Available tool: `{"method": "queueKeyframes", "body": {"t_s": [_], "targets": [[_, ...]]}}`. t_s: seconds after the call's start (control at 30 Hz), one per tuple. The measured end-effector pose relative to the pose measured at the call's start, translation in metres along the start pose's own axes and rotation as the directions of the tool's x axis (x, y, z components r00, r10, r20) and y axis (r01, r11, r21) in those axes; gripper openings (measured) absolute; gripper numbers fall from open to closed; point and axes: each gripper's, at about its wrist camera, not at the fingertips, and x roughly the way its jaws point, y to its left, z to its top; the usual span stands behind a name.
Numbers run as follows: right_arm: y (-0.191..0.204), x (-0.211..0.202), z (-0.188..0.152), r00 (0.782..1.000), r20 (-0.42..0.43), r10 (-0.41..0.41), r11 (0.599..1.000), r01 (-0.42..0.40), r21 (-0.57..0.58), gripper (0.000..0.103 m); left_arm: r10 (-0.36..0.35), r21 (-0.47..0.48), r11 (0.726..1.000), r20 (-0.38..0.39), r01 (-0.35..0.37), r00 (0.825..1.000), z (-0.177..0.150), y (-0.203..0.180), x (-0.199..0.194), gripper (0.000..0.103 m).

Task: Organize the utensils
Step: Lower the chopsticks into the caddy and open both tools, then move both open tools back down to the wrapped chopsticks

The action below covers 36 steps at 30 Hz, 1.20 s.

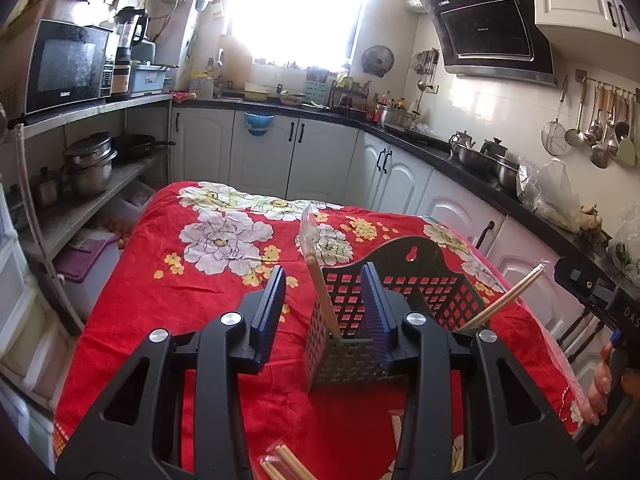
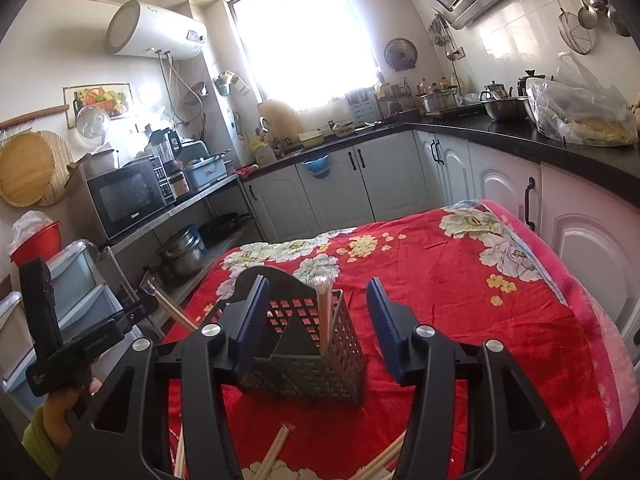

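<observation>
A dark perforated utensil holder (image 1: pixel 348 360) (image 2: pixel 312 372) stands on the red floral tablecloth (image 1: pixel 192 292) (image 2: pixel 460 280). One wrapped pair of chopsticks (image 1: pixel 318 276) (image 2: pixel 323 312) stands upright in one compartment. A second pair (image 1: pixel 508 300) (image 2: pixel 172 310) leans out of the other side. My left gripper (image 1: pixel 326 312) is open just in front of the holder, and its pads touch nothing. My right gripper (image 2: pixel 318 324) is open too, its jaws spread either side of the holder without contact. More loose chopsticks (image 1: pixel 284 464) (image 2: pixel 276 452) lie on the cloth near the front edge.
A hand (image 1: pixel 600 376) holds the right gripper's handle at the right edge of the left wrist view. White cabinets under a black counter (image 2: pixel 520 140) run behind and to the right of the table. A shelf with a microwave (image 1: pixel 68 64) and pots stands on the left.
</observation>
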Motion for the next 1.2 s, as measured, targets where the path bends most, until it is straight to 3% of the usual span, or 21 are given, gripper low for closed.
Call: {"method": "queueKeyframes", "body": {"t_s": [0.17, 0.33, 0.53, 1.2], "targets": [[-0.001, -0.009, -0.006, 1.000, -0.014, -0.009, 1.000, 0.009, -0.006, 0.055, -0.005, -0.013, 1.000, 0.008, 0.005, 1.000, -0.005, 0.000, -0.010, 0.050], [-0.002, -0.020, -0.012, 1.000, -0.020, -0.018, 1.000, 0.018, -0.004, 0.061, -0.009, -0.028, 1.000, 0.028, 0.010, 1.000, -0.008, 0.002, -0.023, 0.073], [-0.003, -0.027, -0.020, 0.999, -0.041, -0.027, 1.000, 0.027, -0.004, 0.063, -0.013, -0.058, 0.998, 0.043, 0.016, 0.999, -0.012, 0.007, -0.035, 0.092], [0.007, -0.025, -0.047, 0.991, -0.134, -0.009, 0.999, 0.004, -0.039, 0.064, 0.009, -0.097, 0.995, 0.000, -0.009, 1.000, -0.041, 0.023, -0.053, 0.092]]}}
